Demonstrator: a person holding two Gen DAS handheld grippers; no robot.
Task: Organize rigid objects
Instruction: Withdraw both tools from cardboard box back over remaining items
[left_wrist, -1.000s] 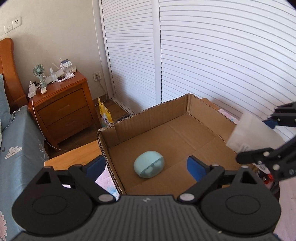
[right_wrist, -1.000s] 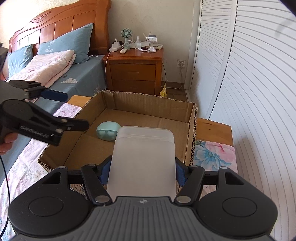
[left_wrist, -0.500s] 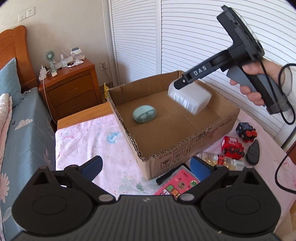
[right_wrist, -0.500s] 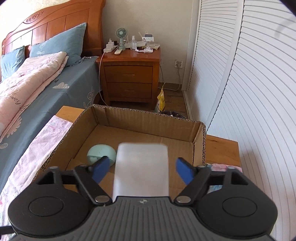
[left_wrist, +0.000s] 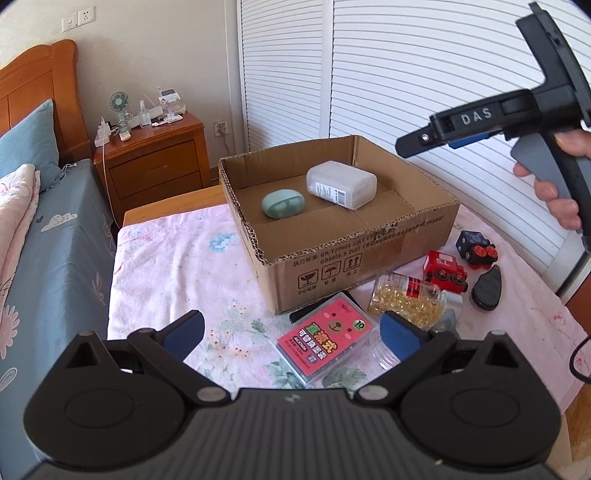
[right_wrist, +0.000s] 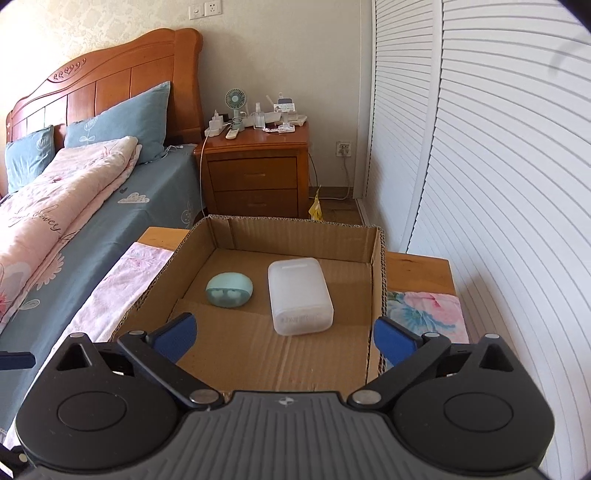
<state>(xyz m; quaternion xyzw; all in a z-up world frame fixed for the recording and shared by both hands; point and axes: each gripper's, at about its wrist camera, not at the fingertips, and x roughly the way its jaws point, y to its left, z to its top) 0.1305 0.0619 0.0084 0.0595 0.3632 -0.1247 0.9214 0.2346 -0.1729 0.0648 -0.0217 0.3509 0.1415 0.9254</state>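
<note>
Both tools gape empty: left tool (left_wrist: 291, 334), right tool (right_wrist: 282, 332). The white container (right_wrist: 299, 295) lies in the cardboard box (right_wrist: 376, 280); only the left view shows the toy train (left_wrist: 445, 271) outside.

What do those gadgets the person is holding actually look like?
Each gripper is black plastic with two round discs on a ribbed body and two fingers tipped with blue pads. The right gripper has a grey pistol handle, white "DAS" lettering and a trailing black cable.
</note>
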